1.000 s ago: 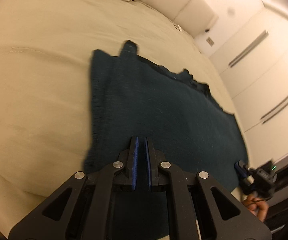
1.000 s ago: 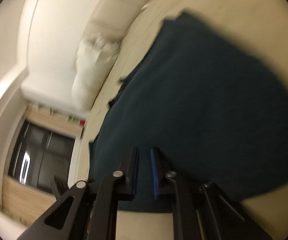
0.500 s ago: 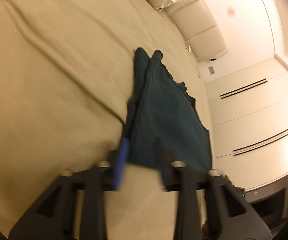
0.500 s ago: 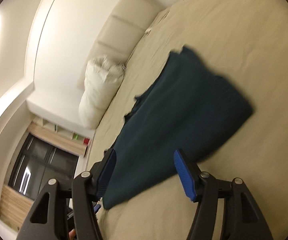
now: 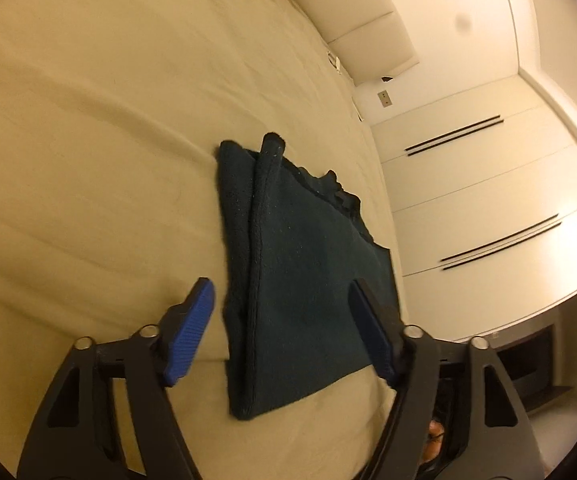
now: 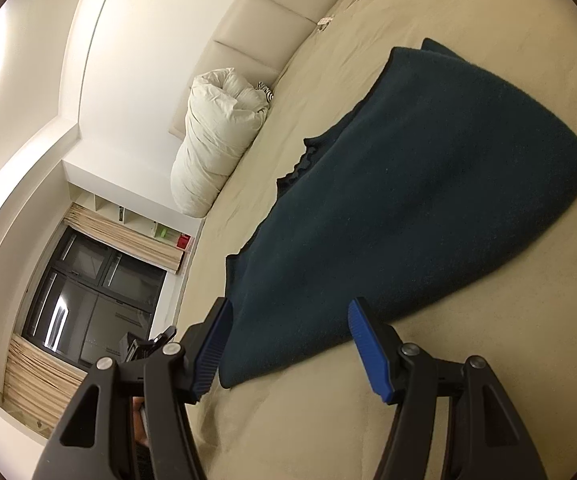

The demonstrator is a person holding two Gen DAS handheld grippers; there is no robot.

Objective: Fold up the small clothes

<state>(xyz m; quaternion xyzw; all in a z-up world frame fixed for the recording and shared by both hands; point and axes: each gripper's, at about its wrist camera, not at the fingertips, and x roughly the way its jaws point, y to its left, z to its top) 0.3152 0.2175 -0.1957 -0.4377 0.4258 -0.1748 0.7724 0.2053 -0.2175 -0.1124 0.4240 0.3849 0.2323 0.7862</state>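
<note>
A dark teal knitted garment (image 5: 308, 280) lies folded flat on the beige bed sheet (image 5: 88, 160). It also shows in the right wrist view (image 6: 408, 200), with its scalloped edge toward the pillow side. My left gripper (image 5: 280, 300) is open and empty, raised above the garment's near edge. My right gripper (image 6: 288, 320) is open and empty, just above the garment's near corner. Neither gripper touches the cloth.
A rolled white duvet (image 6: 216, 136) lies at the padded headboard (image 6: 268, 20). White wardrobe doors (image 5: 488, 200) stand beyond the bed's far side. A dark window (image 6: 88, 300) with curtains is past the bed edge.
Both grippers were shut on the garment a second ago. They opened, let the cloth go and pulled back and up. The garment now lies folded on the sheet.
</note>
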